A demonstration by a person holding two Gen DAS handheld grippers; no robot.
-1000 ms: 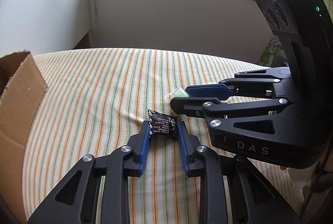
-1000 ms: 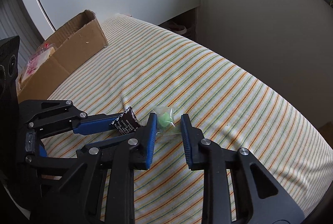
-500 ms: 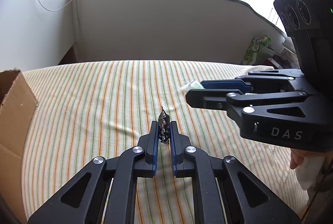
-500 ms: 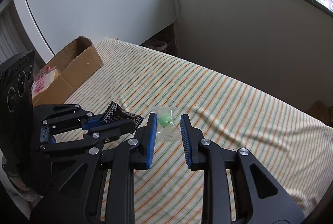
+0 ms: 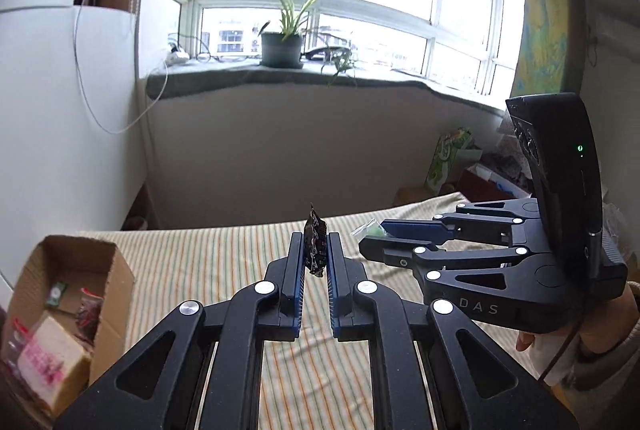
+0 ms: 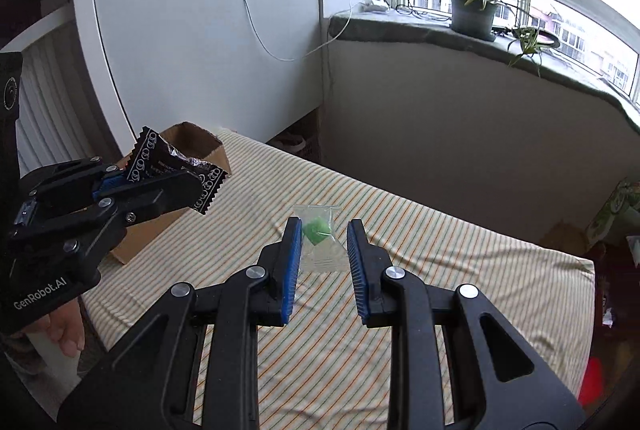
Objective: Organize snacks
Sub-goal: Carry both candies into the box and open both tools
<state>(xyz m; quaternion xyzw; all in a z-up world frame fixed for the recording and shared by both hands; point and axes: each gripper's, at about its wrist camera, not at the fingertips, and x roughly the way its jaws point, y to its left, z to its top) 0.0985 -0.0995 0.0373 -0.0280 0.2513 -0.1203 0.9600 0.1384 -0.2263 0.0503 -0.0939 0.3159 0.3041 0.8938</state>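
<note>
My left gripper (image 5: 315, 236) is shut on a black snack packet (image 5: 316, 258), which stands on edge between the blue pads, clear of the striped cloth (image 5: 224, 254). From the right wrist view that packet (image 6: 160, 158) sticks out of the left gripper (image 6: 176, 178) in front of the cardboard box (image 6: 192, 142). My right gripper (image 6: 324, 224) is shut on a clear packet with a green candy (image 6: 318, 234), held above the cloth (image 6: 440, 250). Seen from the left, the right gripper (image 5: 374, 236) is at the right with the candy packet (image 5: 370, 228) at its tips.
An open cardboard box (image 5: 116, 270) at the left holds several wrapped snacks (image 5: 48, 350). A low wall with a window sill and a potted plant (image 5: 280, 46) lies beyond the cloth. Bags and clutter (image 5: 452, 158) stand at the right. A hand (image 5: 600, 334) holds the right gripper.
The left gripper shut on the black packet. Both grippers then rose from the cloth with their packets, and the views tilted up toward the window. The box now shows its contents.
</note>
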